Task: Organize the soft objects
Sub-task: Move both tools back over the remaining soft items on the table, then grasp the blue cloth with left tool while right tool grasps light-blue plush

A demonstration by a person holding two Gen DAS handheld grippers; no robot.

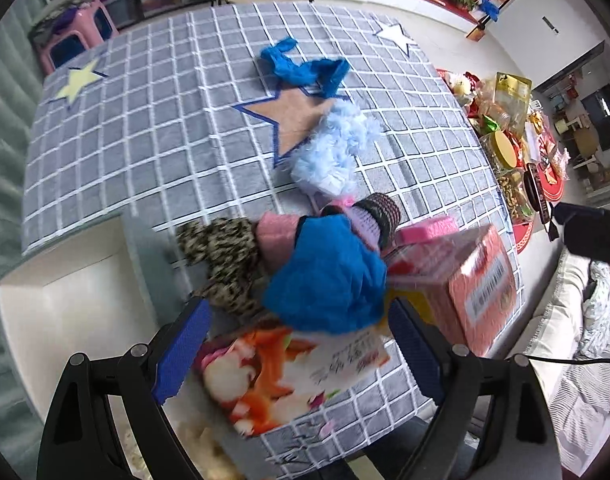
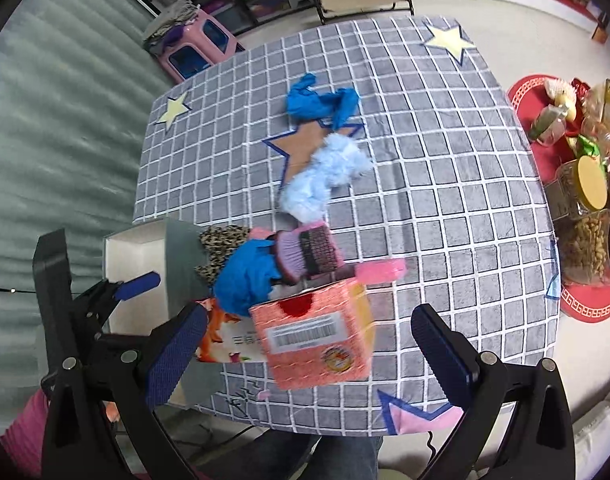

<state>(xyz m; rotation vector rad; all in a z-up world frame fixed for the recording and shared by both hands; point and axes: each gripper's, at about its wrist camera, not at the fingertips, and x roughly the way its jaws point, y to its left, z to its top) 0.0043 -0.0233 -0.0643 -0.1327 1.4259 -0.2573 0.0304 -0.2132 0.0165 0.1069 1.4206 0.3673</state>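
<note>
1. Two claws hang over the bench (image 2: 445, 208), both pointing steeply down and both spread wide with nothing between the pads: our left claw (image 1: 297, 350) and our right claw (image 2: 309, 350).
2. Several soft things sit heaped at the near edge: a bright blue cloth (image 1: 329, 276) on top, a leopard-print piece (image 1: 221, 256) and a pink knit piece (image 1: 275, 232) beside it, and a striped purple sock (image 2: 305, 254) behind.
3. Against the heap lean an orange carton (image 2: 317, 344) and a printed flat box (image 1: 273, 376).
4. Farther out on the bench lie a fluffy pale-blue item (image 2: 325, 172) and a crumpled blue rag (image 2: 321, 102), near each other but well apart from the heap.
5. At the bench's left edge stands an open white box (image 2: 133, 256), seemingly empty, which we take to be the destination.
6. We judge the sorting barely begun. Next, one claw should drop onto the blue cloth, pinch its top, and carry it to the white box.
</note>
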